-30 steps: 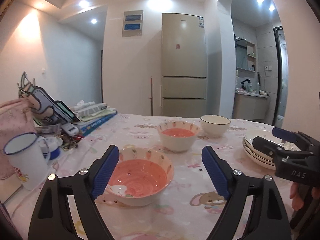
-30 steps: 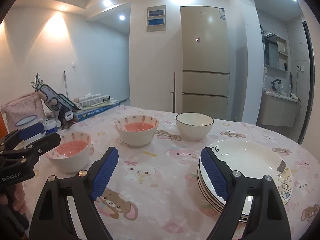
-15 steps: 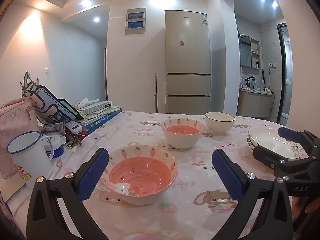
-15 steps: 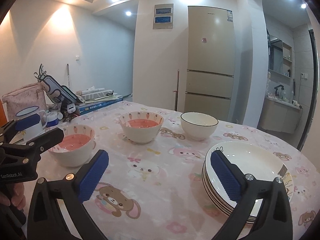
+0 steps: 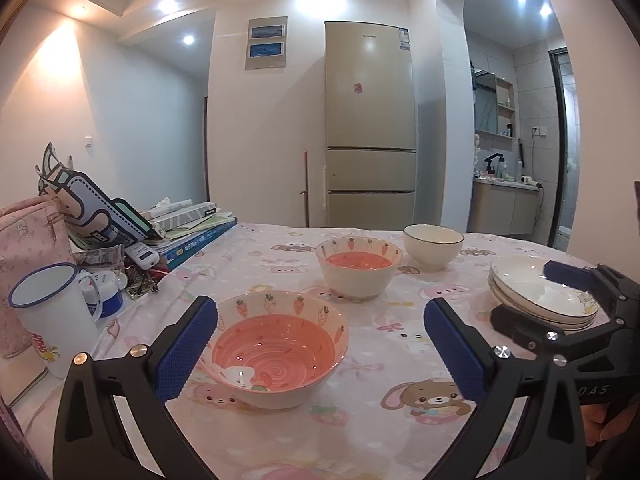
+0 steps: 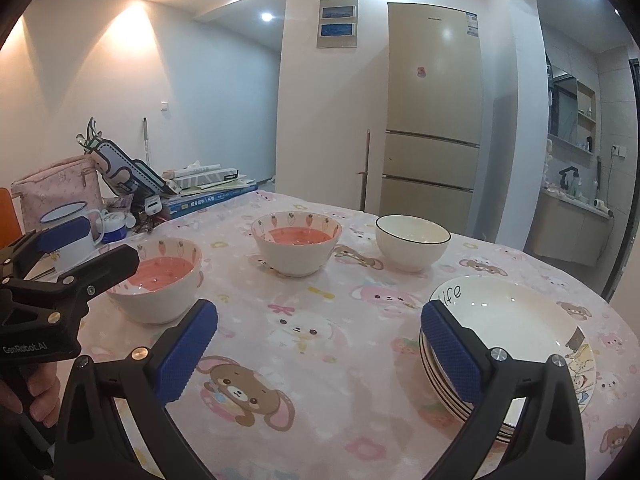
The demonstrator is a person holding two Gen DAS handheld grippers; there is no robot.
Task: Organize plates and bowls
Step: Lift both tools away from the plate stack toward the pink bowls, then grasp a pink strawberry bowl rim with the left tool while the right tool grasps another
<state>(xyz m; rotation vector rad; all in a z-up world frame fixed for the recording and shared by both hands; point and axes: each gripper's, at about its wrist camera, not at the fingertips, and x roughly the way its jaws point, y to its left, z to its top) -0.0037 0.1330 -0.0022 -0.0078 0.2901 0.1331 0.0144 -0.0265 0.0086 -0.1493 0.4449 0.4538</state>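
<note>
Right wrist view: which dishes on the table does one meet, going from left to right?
Near pink strawberry bowl → second pink strawberry bowl → white bowl with dark rim → stack of white plates.

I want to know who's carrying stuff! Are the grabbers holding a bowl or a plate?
No, nothing is held. The left gripper and the right gripper both have open, empty jaws.
</note>
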